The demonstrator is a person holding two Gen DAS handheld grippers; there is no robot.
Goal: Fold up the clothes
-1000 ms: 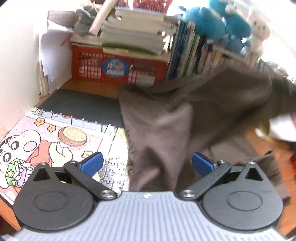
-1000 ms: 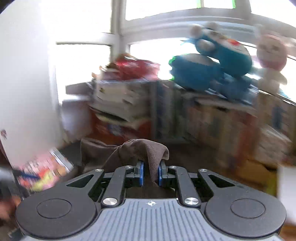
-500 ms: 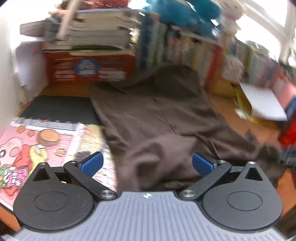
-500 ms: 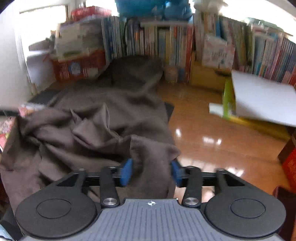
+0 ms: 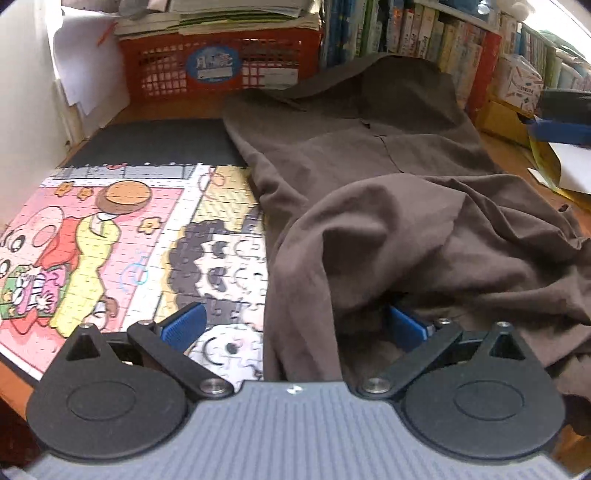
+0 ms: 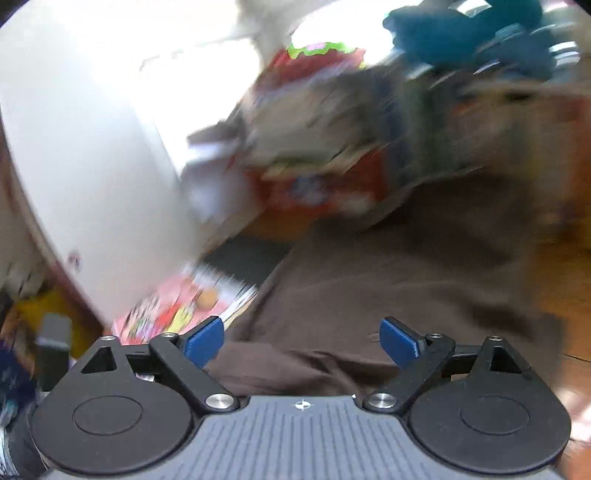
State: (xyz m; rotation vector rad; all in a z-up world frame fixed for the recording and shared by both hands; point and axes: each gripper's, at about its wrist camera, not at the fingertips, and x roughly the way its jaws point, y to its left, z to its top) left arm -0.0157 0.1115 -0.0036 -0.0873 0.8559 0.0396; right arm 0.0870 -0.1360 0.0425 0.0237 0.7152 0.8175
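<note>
The left gripper (image 5: 295,326) gapes wide; soft cloth hides part of its 3 o'clock pad. The right gripper (image 6: 301,339), blurred, is opening over the one brown garment (image 5: 388,206), nothing pinched. That rumpled cloth sprawls toward 12 o'clock, one glossy cartoon puzzle (image 5: 122,243) at 9.

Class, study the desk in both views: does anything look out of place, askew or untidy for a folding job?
Yes. The brown garment lies bunched in loose folds at its near end rather than flat. Its left edge spills over the cartoon jigsaw puzzle, and its far end rides up against the books. Nothing looks torn or spilled.
</note>
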